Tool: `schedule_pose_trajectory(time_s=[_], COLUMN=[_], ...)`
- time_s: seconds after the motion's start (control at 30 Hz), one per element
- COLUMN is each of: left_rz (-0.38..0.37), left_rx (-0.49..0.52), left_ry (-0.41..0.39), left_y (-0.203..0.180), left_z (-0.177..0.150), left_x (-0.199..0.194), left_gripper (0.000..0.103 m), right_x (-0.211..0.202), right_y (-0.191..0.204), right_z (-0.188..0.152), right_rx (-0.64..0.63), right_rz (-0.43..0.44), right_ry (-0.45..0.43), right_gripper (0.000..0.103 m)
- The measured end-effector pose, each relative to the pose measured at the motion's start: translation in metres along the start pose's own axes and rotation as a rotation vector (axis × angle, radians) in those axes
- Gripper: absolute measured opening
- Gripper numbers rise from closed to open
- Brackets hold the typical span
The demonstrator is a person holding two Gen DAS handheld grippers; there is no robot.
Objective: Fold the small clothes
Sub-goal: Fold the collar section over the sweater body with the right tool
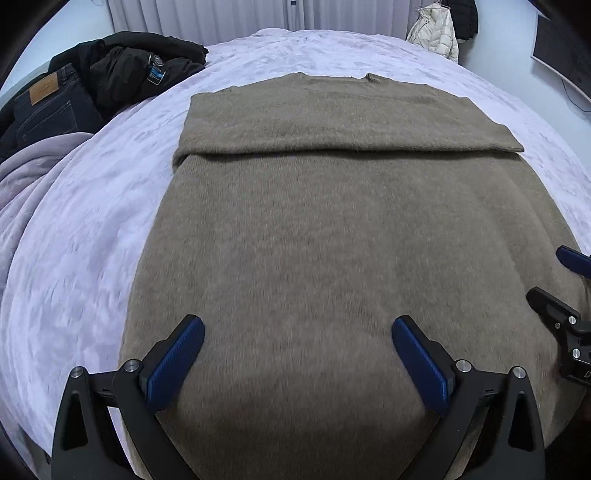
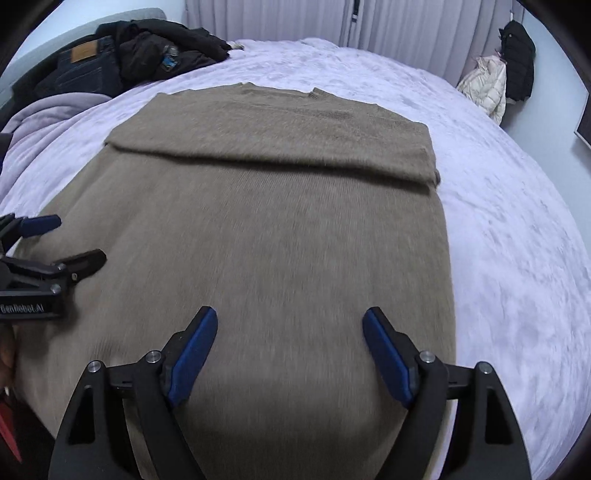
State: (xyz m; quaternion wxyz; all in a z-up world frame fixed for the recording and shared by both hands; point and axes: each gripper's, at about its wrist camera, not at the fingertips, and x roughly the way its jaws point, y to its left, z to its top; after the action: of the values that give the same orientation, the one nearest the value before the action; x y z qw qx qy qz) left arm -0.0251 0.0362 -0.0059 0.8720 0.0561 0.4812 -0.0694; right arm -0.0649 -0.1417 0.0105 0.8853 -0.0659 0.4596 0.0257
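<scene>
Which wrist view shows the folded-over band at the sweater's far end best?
The left wrist view: the folded band lies nearly square-on, both ends visible across the sweater. The right wrist view shows the folded band too, but slanted, its left end thinner.

Lavender bed (image 1: 92, 236), pale curtains (image 1: 207, 16) behind

Both wrist views low over sweater (image 1: 332, 240)

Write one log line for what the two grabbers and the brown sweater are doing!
left gripper: open, above near hem | right gripper: open, above near hem | brown sweater: flat on bed, far part folded over
</scene>
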Motion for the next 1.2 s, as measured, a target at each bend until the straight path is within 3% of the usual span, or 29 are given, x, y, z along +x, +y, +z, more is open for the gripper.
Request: schedule_pose_trajectory(time_s=[0.23, 0.43, 0.5, 0.57, 0.7, 0.83, 1.03, 1.2], left_rz=[-0.019, -0.016, -0.036, -0.07, -0.143, -0.077, -0.168, -0.184], left_rx=[-0.046, 0.023, 0.032, 0.035, 0.104, 0.191, 0.15, 0.227], left_ry=[-0.023, 0.015, 0.026, -0.03, -0.077, 0.019, -0.045, -0.039], left_y=[0.011, 0.014, 0.014, 0.009, -0.029, -0.053, -0.017, 0.001], left_z=[-0.045, -0.065, -0.063, -0.053, -0.022, -0.025, -0.067, -0.092], left_x=[-0.026, -0.045, -0.058, -0.071, -0.065, -0.027, -0.04, -0.05], left_gripper=[0.102, 0.102, 0.102, 0.102, 0.102, 0.102, 0.103, 0.103], right_x=[-0.035, -0.052, -0.057, -0.063, -0.067, -0.034, -0.04, -0.056], right_y=[0.0, -0.003, 0.0, 0.0, 0.02, 0.053, 0.032, 0.007], right_z=[-0.06, -0.084, -0.082, -0.074, -0.049, -0.033, -0.071, -0.108], right_rx=[-0.077, -0.172, -0.207, -0.221, -0.256, -0.359, -0.375, -0.421], right_rz=[0.016, 0.043, 0.044, 0.072, 0.174, 0.17, 0.197, 0.206], right_ry=[-0.071, -0.062, -0.039, -0.015, -0.093, -0.028, -0.108, -0.132], right_gripper=[0.083, 0.084, 0.084, 0.084, 0.084, 0.084, 0.085, 0.085])
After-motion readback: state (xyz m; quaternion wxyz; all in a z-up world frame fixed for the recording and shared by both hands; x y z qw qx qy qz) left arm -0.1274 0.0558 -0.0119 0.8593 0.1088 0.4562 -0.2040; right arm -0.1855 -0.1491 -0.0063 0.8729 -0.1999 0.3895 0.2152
